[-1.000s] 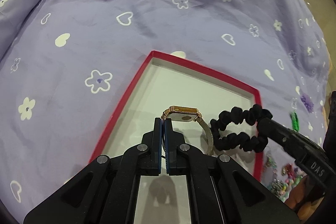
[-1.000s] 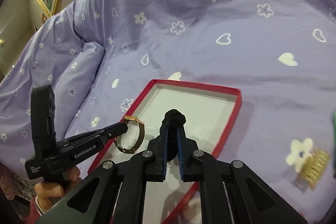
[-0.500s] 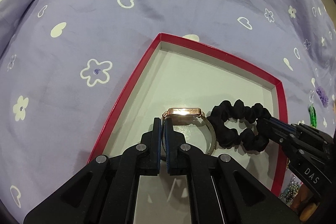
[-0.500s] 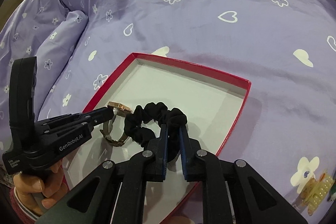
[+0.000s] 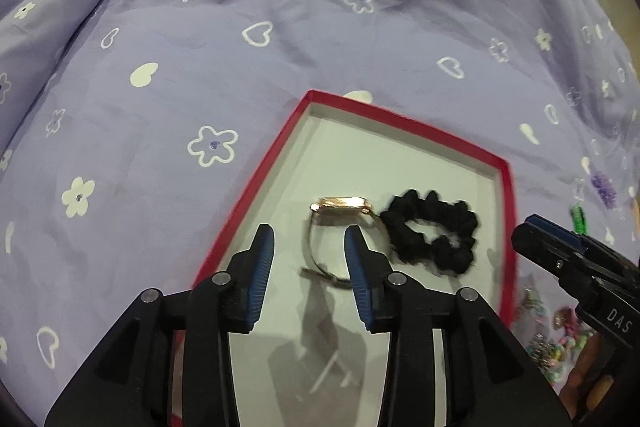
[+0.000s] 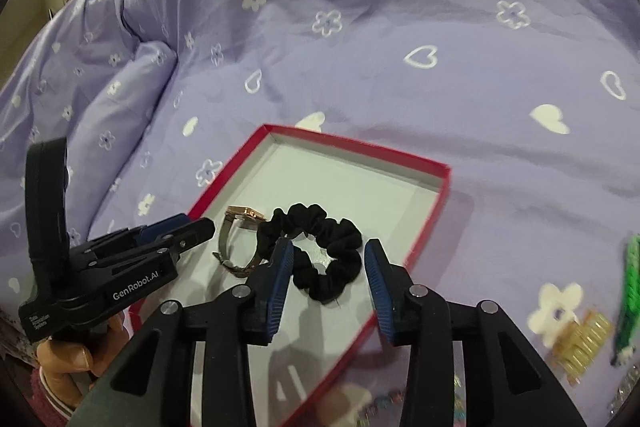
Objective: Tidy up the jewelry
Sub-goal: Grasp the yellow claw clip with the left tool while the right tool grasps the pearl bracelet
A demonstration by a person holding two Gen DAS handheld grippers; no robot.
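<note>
Both jaws released over red box on bed.
Gold watch (image 5: 340, 227) and black scrunchie (image 5: 434, 235) lie touching inside red box (image 5: 256, 195); left gripper (image 5: 308, 239) and right gripper (image 6: 328, 259) spread, empty. Risk: withdrawing pads could snag scrunchie, dragging watch.

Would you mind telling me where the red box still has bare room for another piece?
The far half of the red box, beyond the watch and black scrunchie, is bare. The near end, under the open left gripper and right gripper, is crowded.
</note>
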